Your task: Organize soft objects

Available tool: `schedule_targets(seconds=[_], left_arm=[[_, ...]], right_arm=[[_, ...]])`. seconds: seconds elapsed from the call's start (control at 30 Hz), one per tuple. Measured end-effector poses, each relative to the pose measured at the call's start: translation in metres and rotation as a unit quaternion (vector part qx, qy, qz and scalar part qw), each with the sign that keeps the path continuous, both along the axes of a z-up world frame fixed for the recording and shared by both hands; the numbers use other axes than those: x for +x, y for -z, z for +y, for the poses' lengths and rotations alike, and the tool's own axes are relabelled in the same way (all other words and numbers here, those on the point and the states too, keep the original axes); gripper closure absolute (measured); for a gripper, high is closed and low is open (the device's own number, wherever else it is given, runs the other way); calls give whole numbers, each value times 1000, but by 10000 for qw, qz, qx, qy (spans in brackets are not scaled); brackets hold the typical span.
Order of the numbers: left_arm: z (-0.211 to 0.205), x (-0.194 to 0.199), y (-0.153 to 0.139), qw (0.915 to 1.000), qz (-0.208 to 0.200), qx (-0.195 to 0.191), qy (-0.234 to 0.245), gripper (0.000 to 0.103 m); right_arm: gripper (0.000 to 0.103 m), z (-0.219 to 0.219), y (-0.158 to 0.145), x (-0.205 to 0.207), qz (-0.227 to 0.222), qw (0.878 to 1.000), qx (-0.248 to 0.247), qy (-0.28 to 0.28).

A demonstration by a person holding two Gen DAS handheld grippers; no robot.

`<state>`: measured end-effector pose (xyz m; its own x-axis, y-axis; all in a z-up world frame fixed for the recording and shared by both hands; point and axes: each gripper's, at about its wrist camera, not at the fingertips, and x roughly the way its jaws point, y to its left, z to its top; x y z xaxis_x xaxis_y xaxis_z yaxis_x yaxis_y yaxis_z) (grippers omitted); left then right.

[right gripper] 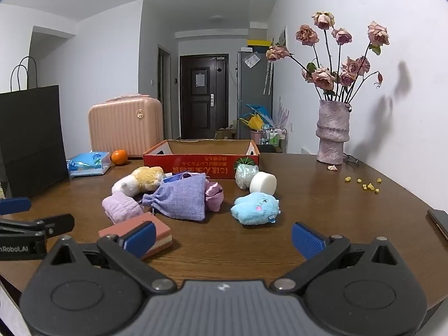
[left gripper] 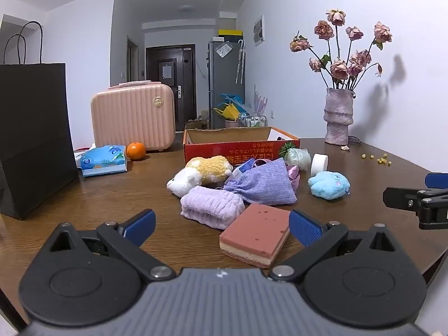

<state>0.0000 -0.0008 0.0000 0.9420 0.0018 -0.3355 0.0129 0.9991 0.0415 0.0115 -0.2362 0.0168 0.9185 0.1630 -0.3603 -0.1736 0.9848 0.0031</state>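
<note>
The soft objects lay heaped at the middle of the desk [right gripper: 308, 238]: a pink sponge [left gripper: 256, 235], lilac towel [left gripper: 210, 205], purple pouch [left gripper: 263, 186], yellow-white plush [left gripper: 200, 175] and, at three o'clock of the heap, a blue plush [right gripper: 256, 208]. The red box [right gripper: 201, 155] at twelve o'clock looked empty, so the sorting seemed not yet begun. The left hand-held gripper [left gripper: 222, 228] and right hand-held gripper [right gripper: 224, 238] both gaped wide, holding nothing.
</note>
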Motion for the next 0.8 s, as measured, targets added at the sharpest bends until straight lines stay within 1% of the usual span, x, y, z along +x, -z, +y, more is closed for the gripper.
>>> schedule_targets(seconds=[0.03,0.13,0.3,0.8], left_arm=[[1,0,0,10000,39,-70,-7,0],[2,0,-1,10000,15,-96,23,0],[5,3,-1,10000,19,-52,4,0],[4,1,-1,10000,12,-77,-9,0]], right_arm=[[0,0,0,0,29,10000,-39,-2],[0,1,0,1,22,10000,-32,16],[0,1,1,1,27,10000,-25,6],[0,1,1,1,17,10000,-46,-1]])
